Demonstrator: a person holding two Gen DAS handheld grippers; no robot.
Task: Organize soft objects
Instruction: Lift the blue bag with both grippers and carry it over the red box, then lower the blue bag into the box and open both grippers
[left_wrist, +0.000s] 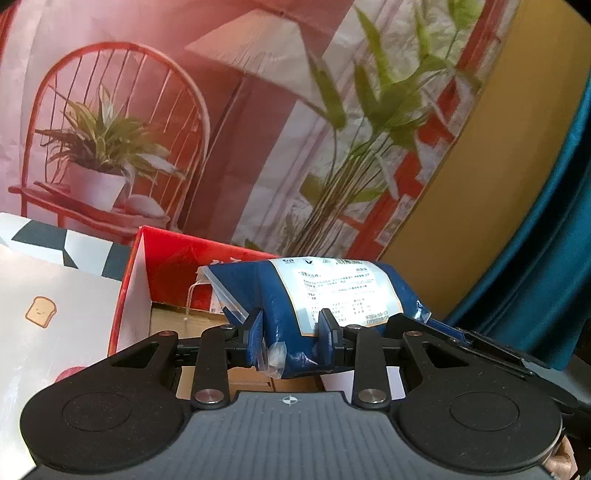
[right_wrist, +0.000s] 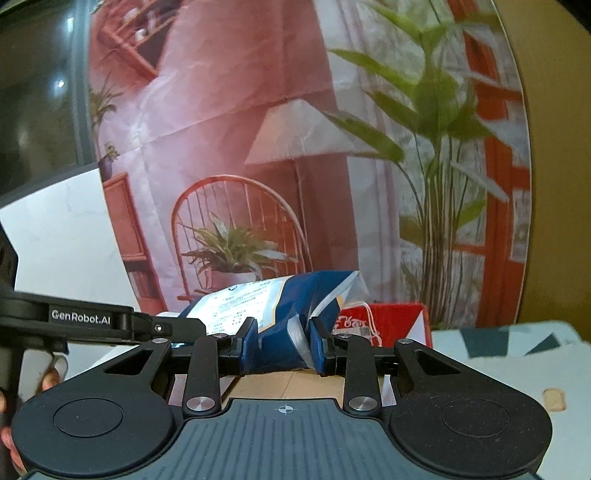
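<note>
Both grippers are pinching one blue bag (left_wrist: 295, 314): left gripper (left_wrist: 291, 341) and right gripper (right_wrist: 282, 343), jaws narrowly apart. It is hanging above a red box (left_wrist: 173, 273).

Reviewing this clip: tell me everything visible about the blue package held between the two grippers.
The blue package is a soft, crinkled plastic pouch, dark blue with clear sealed edges and a white printed label whose text is too small to read. It lies roughly level, lifted over an open cardboard box with a red flap. The left gripper pinches one end and the right gripper the other, both denting the film. Nothing else visibly touches it.
</note>
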